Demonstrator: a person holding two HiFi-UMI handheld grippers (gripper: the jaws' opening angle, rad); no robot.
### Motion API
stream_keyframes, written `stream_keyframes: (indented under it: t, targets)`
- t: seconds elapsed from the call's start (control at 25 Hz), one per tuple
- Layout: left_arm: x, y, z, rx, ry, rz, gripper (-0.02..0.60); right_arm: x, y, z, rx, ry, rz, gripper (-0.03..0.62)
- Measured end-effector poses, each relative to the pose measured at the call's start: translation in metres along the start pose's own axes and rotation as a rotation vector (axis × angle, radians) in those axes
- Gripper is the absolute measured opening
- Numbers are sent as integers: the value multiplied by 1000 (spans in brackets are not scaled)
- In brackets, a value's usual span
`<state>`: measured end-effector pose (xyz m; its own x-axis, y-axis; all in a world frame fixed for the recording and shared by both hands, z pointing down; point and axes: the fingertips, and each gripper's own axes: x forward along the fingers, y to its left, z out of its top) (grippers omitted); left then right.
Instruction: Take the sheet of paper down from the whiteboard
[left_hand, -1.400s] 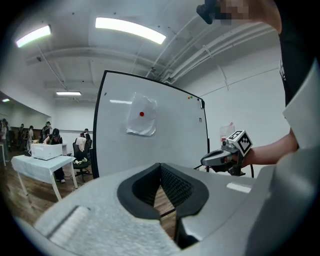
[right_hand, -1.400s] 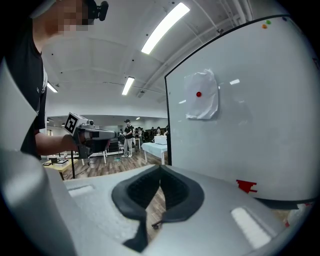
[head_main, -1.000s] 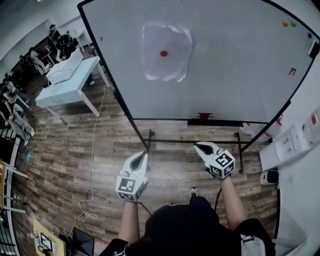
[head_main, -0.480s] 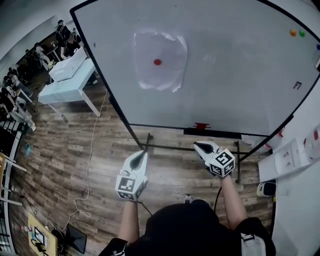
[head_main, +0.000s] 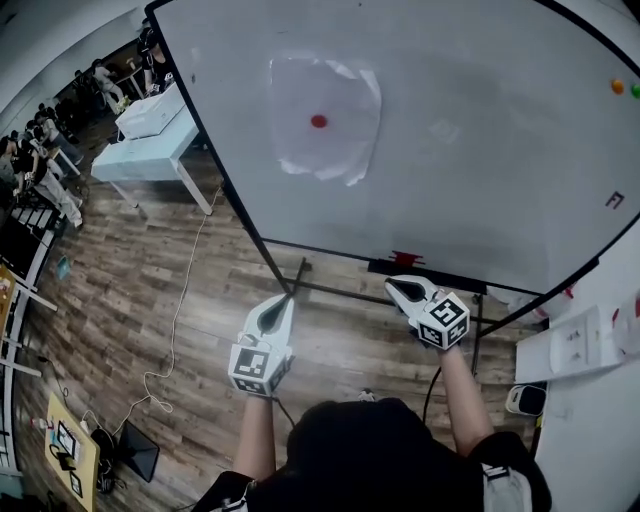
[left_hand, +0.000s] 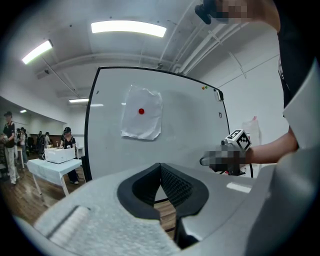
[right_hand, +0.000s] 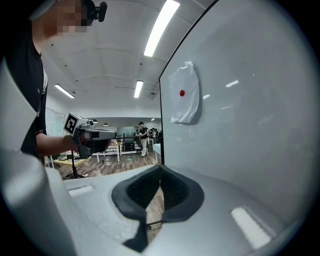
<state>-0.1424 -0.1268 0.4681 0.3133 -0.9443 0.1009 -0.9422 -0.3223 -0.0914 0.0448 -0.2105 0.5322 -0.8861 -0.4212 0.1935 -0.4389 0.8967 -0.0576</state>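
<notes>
Both the left gripper (head_main: 280, 312) and the right gripper (head_main: 405, 293) have been carried nearer the whiteboard (head_main: 480, 150) than a second ago. They are held almost level, side by side, each with its jaws pressed together on nothing. The sheet of paper (head_main: 325, 118) is pinned by a red magnet (head_main: 318, 121) on the board's upper left, well apart from both.

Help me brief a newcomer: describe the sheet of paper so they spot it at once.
Find the large black-framed whiteboard on its stand. On its upper left hangs a crumpled white sheet of paper, pinned at its middle by a round red magnet. It is the only sheet there; the orange and green magnets far right hold nothing.
</notes>
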Motion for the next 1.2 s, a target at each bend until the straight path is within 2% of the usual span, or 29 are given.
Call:
stream_keyframes:
  t: [0.16,0.32,0.6,0.76,0.92,1.2]
  targets:
    - [9,-7,1,7,3,24,11,0,-10,0,0,-9,35,3]
    - [18,-11,19,63,-15,29,11,2,-21,5,16,-30,50,4]
    - [27,6,40,83,-39,46,11,19,-32,20,28,-60,51,4]
    - [48,29,34,72,-40,43,11,40,-34,23,14,-55,51,5]
    - [85,32,31,22,-56,-17,11,41,-44,20,9,-22,22,3]
    - [125,54,39,53,-94,-93,11,61,-72,38,25,-50,-33,5]
